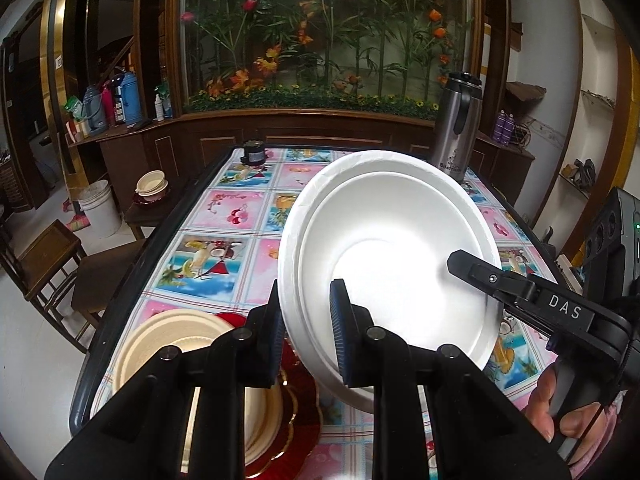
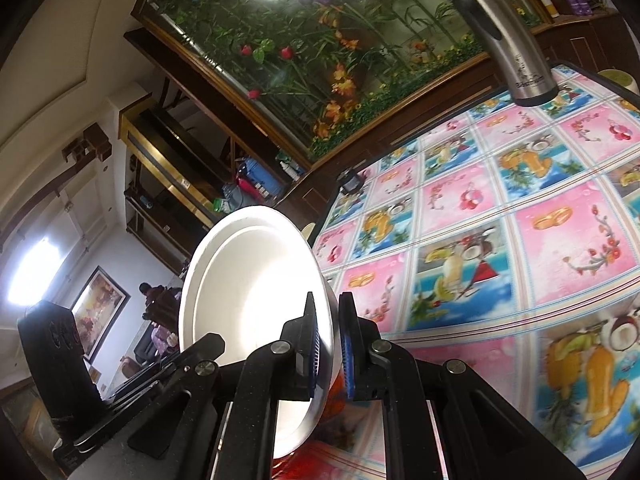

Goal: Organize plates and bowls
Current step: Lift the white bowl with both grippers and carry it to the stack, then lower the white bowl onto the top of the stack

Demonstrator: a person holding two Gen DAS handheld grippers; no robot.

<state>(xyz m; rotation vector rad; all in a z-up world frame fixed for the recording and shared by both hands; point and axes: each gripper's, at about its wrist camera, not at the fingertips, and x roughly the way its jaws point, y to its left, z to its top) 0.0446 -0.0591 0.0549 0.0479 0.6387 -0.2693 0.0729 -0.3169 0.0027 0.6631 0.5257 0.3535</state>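
Note:
Two nested white foam bowls (image 1: 392, 248) are held tilted above the table. My left gripper (image 1: 306, 332) is shut on their near-left rim. My right gripper (image 1: 460, 260) comes in from the right and pinches the right rim. In the right wrist view the same white bowls (image 2: 252, 288) sit between my right gripper's (image 2: 328, 352) blue pads, shut on the rim. A stack of cream bowls (image 1: 180, 344) rests on a red plate (image 1: 296, 412) at the table's near left, below my left gripper.
The table (image 1: 224, 220) has a pink and blue fruit-print cloth. A steel thermos (image 1: 456, 128) stands at the far right, also in the right wrist view (image 2: 504, 32). A small dark jar (image 1: 254, 152) stands at the far edge. Wooden chairs (image 1: 48, 264) and more bowls (image 1: 152, 186) stand left.

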